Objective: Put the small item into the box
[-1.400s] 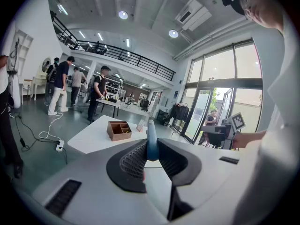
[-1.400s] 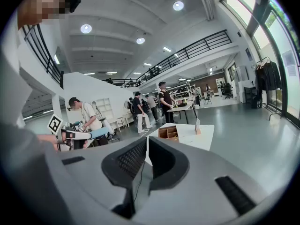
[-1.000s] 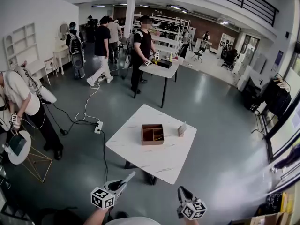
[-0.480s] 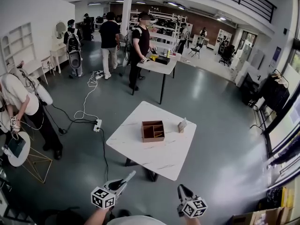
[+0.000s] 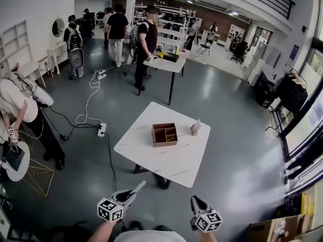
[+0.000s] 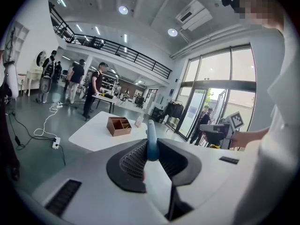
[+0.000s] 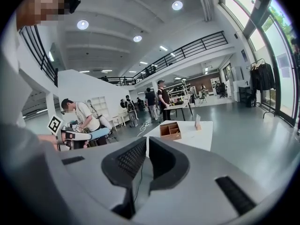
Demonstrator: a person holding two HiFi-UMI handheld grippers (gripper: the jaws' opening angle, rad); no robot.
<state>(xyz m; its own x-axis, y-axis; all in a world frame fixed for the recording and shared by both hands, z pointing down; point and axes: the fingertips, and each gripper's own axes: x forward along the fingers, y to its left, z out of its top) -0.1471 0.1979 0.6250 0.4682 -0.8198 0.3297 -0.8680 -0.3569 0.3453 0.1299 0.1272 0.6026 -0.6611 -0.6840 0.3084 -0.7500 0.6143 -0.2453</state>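
Note:
A brown wooden box with several compartments stands in the middle of a white table, a few steps ahead of me. Both gripper views show that box from afar. My left gripper is held low at the bottom of the head view, shut on a slim blue item that sticks out between its jaws. My right gripper is beside it, shut with nothing between its fingers. The blue item also shows at the left of the right gripper view.
A small tan upright stand sits on the table right of the box. A power strip and cables lie on the floor left of the table. A person stands at the far left, and others stand around a second table behind.
The head view has shifted slightly, so the table sits a little higher and nearer. People at the back have walked further away. Both grippers keep their pose and grip.

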